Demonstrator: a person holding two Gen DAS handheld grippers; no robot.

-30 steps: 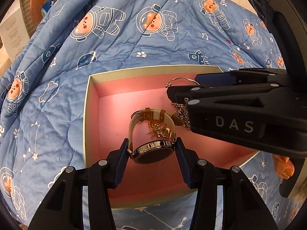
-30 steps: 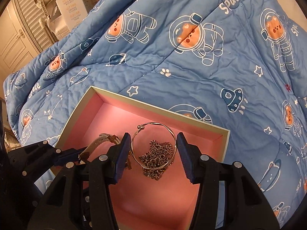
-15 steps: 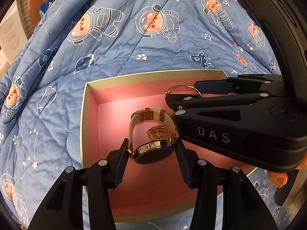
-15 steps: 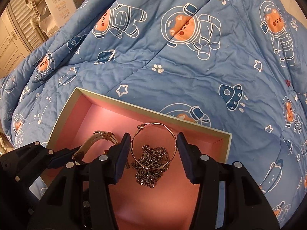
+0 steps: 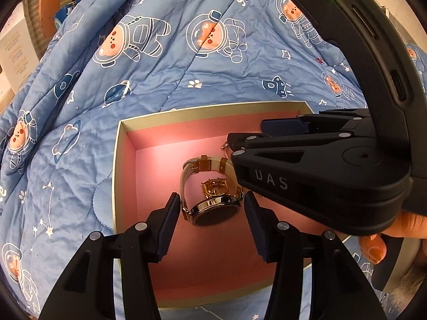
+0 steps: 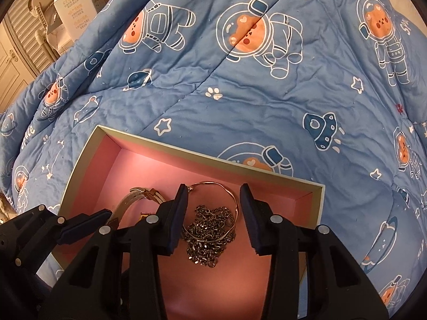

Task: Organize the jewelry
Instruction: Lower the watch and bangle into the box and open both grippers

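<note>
A pink-lined box (image 5: 125,160) lies on the blue quilt; its rim also shows in the right wrist view (image 6: 267,169). Inside lie a watch (image 5: 213,210) with a cream strap and a gold ring (image 5: 214,186). My left gripper (image 5: 210,213) is open, its fingers on either side of the watch face. My right gripper (image 6: 212,210) is open over a thin bangle (image 6: 226,189) and a heaped chain (image 6: 208,232). The right gripper also shows from the side in the left wrist view (image 5: 242,140), hiding the bangle and chain there.
The blue quilt (image 6: 240,93) with astronaut bears covers the bed all around the box. White cartons (image 6: 72,5) and louvred doors stand beyond the bed at the upper left. A hand (image 5: 387,234) holds the right gripper.
Both grippers have drawn back and up a little over the box. In the left wrist view the right gripper now covers more of the bangle and chain. The jewelry has not moved.
</note>
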